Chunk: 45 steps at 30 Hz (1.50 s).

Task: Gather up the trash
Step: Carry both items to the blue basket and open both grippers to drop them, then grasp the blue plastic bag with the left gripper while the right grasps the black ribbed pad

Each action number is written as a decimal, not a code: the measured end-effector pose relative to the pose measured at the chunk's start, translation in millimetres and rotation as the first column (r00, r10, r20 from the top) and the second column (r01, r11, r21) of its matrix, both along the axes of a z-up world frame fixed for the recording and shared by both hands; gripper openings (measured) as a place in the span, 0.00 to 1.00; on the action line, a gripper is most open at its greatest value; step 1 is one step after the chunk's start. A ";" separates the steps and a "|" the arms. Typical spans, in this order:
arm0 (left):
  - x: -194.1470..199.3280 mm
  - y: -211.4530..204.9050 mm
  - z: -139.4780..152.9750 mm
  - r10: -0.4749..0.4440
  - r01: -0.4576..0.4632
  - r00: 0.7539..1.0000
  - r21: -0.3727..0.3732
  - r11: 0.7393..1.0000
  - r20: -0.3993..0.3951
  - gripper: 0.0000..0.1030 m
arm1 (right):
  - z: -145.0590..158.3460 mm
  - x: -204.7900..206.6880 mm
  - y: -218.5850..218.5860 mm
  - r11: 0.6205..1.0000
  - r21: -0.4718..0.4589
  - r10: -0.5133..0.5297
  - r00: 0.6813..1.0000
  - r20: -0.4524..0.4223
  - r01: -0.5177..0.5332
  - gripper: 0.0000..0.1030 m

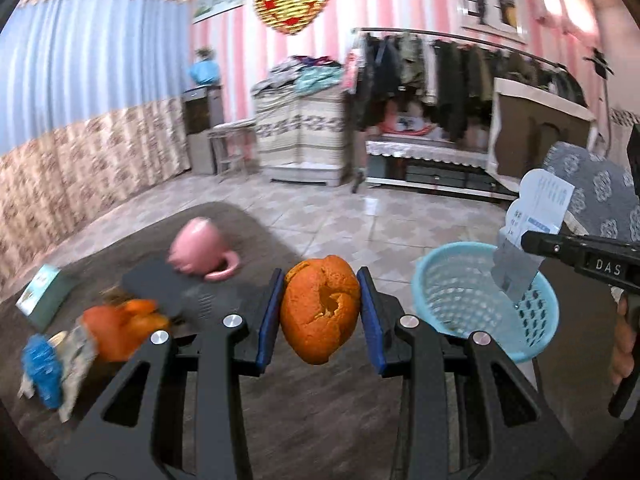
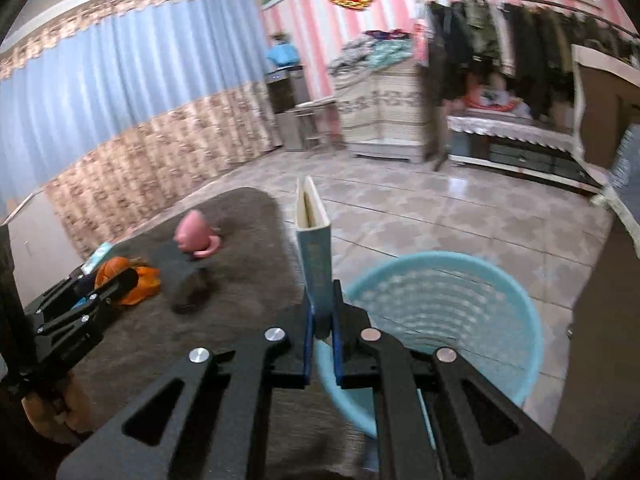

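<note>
My left gripper point(image 1: 320, 316) is shut on a piece of orange peel point(image 1: 320, 312) and holds it above the brown table, left of the light blue basket point(image 1: 486, 300). My right gripper point(image 2: 322, 320) is shut on a flattened pale blue carton point(image 2: 314, 248) and holds it upright over the basket's near rim point(image 2: 444, 320). The carton also shows in the left wrist view point(image 1: 536, 216), above the basket. More orange peel point(image 1: 120, 328) and a blue and white wrapper point(image 1: 44, 368) lie on the table at the left.
A pink mug point(image 1: 200, 252) lies tipped on the table beside a dark flat object point(image 1: 164, 284). A small teal box point(image 1: 44, 296) sits at the table's left edge. Tiled floor, a cabinet point(image 1: 300, 136) and a clothes rack point(image 1: 460, 76) lie beyond.
</note>
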<state>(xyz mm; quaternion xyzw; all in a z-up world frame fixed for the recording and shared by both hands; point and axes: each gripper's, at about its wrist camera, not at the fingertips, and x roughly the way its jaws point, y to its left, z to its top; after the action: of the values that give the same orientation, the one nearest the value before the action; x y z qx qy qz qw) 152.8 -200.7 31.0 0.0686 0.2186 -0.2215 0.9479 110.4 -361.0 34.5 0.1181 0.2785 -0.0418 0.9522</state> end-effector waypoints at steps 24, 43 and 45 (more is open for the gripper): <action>54.4 -180.8 -55.4 -0.201 0.202 0.978 0.006 0.979 -0.058 0.83 | -52.2 -14.3 -97.4 0.973 0.031 -0.227 0.973 -0.043 0.229 0.08; 47.2 -74.3 -12.6 -0.023 0.022 0.999 0.007 1.000 0.027 0.95 | -68.6 29.0 -61.9 0.965 0.035 -0.259 0.966 -0.026 0.260 0.64; 44.6 -58.7 -9.6 -0.004 0.004 0.999 0.004 1.000 0.034 0.95 | -66.6 30.8 -56.9 0.966 0.012 -0.258 0.966 -0.032 0.258 0.64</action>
<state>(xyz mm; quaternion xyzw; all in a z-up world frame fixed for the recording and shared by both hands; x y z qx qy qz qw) 197.4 -259.4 21.4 0.0744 0.2030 -0.2218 0.9508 141.2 -417.9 -32.1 0.1602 0.2753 -0.1649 0.9335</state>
